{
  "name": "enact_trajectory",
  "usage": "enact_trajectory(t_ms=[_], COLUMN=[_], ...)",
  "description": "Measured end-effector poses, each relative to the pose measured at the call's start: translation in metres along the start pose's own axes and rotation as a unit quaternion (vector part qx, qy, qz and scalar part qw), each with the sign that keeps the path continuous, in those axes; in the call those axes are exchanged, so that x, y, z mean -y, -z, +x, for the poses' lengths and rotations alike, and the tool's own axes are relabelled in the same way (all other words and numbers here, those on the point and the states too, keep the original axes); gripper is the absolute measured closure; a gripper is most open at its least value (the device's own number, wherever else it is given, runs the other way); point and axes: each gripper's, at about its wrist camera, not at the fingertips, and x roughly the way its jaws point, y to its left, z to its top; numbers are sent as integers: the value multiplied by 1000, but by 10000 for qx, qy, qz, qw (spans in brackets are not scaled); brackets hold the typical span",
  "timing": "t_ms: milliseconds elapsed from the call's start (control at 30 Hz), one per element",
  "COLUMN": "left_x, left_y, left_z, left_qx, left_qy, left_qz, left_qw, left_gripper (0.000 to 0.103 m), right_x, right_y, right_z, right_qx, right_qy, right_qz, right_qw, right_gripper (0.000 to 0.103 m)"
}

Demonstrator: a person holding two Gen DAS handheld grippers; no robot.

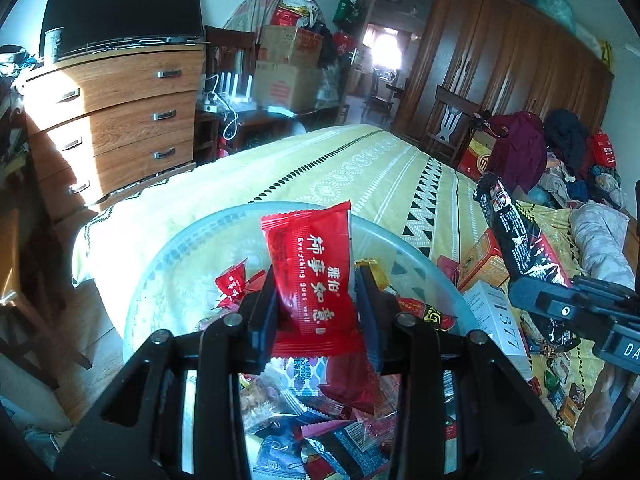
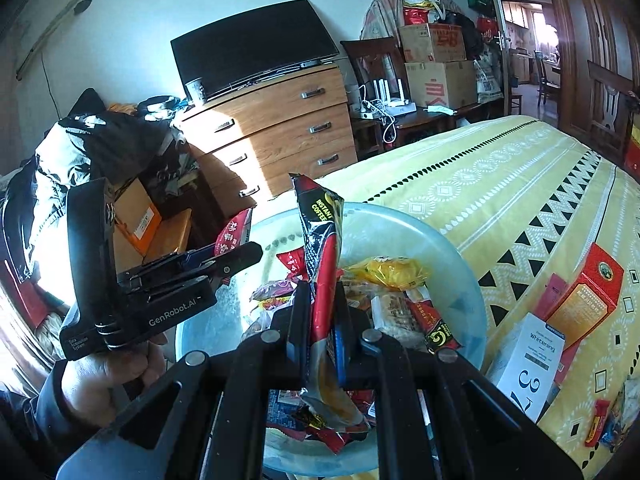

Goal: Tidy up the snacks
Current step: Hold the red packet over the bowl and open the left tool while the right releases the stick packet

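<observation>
My left gripper (image 1: 316, 284) is shut on a red snack packet (image 1: 310, 264) with white Chinese lettering, held upright above a pale translucent bowl (image 1: 168, 256) full of wrapped snacks. My right gripper (image 2: 322, 304) is shut on a long red and black instant coffee stick (image 2: 320, 248), also upright over the same bowl (image 2: 452, 248). In the left wrist view the right gripper and its coffee stick (image 1: 520, 236) show at the right. In the right wrist view the left gripper (image 2: 236, 258) comes in from the left with the red packet (image 2: 236, 236), a hand (image 2: 100, 376) on its handle.
The bowl rests on a bed with a yellow patterned sheet (image 1: 360, 168). An orange box (image 2: 588, 304), a white box (image 2: 532, 356) and loose snacks lie on the sheet to the right. A wooden dresser (image 1: 116, 120) with a dark screen stands beyond the bed's left side.
</observation>
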Motion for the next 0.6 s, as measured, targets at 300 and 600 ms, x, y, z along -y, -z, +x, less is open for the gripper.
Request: enact_trajectory(t_ms=[300,600], left_x=[2,3], left_y=[-1,-1], left_z=[0,0], left_qx=[-21,-25], left_qy=[10,0], left_qz=[19,20], left_qw=[10000,10000], left_gripper=[66,66], right_x=[3,1], right_y=[1,1], right_z=[5,7], right_qx=[-87,-114], right_qy=[14,58], right_qz=[23,5], right_qw=[10000,9999], right_gripper=[91,91])
